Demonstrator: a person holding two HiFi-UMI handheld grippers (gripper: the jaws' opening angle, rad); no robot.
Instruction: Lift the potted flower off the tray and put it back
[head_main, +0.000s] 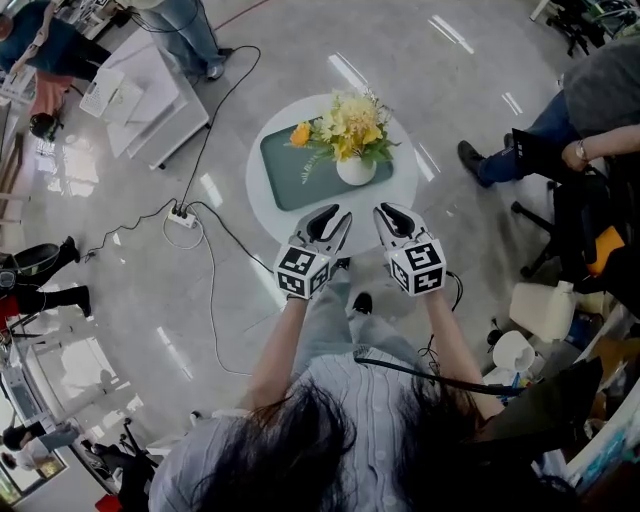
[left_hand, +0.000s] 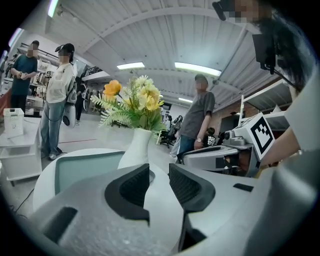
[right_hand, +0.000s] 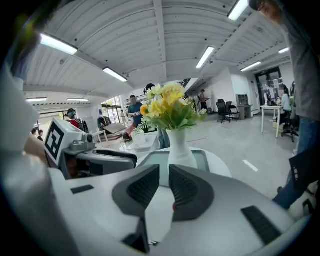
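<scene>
Head view: potted flower (head_main: 352, 145) upright at 3 o'clock end of tray (head_main: 285, 172) on round table (head_main: 402, 195). Left gripper (head_main: 335, 213) near, at 7 o'clock, slightly spread, empty; right gripper (head_main: 385, 211) at 5 o'clock, pressed together, empty.

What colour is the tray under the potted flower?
The tray is dark teal green. The head view shows it best.

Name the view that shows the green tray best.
Head view: the green tray shows nearly whole from above, the potted flower on it. The left and right gripper views catch only low, edge-on strips beyond the jaws.
</scene>
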